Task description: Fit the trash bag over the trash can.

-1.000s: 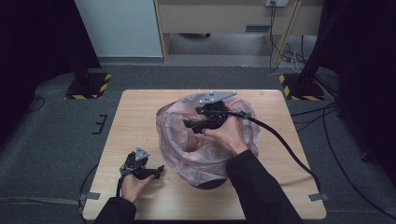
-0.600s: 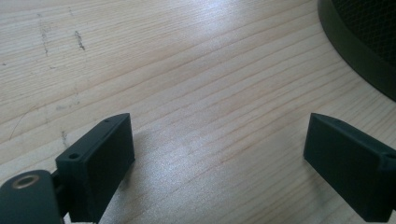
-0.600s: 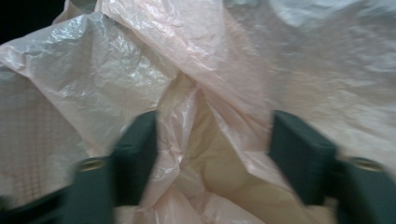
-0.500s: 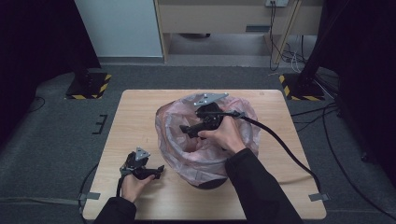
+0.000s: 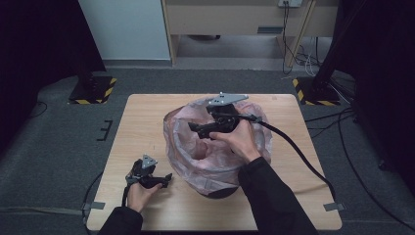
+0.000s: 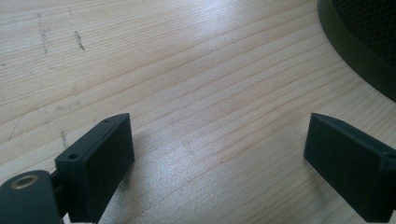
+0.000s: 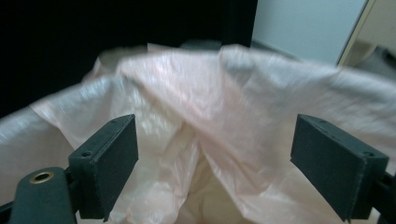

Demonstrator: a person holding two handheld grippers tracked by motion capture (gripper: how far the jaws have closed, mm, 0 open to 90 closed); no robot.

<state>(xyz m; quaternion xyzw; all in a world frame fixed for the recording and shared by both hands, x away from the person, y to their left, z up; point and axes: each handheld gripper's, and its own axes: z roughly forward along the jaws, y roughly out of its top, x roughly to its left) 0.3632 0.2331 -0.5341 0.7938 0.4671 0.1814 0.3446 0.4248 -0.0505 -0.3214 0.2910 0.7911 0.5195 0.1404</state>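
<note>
Our right gripper (image 5: 195,130) hung over the bag (image 5: 183,152), its jaws spread wide; they had just been opening, and nothing lay between them but air, the pink film loose beyond the pads (image 7: 106,165). In the right gripper view the film rose in a soft fold straight ahead of the jaws, not touched by either. The bag itself lined the dark bin (image 5: 219,191), which stood near the middle of the table (image 5: 142,117), and its rim was draped unevenly around the bin's mouth.

Our left gripper (image 5: 165,179) rested on the table just left of the bin, jaws also spread and holding nothing; in the left gripper view the bin's rim (image 6: 356,51) curved past the far right corner.

We judged the step to be seating the bag over the bin. To do it well, we would take one thin fold of the rim near its edge, not a bunched handful, and draw it outward and down over the bin's lip. Film this thin would likely slip or tear under a hard tug. The left gripper, being close, could steady the bin.
</note>
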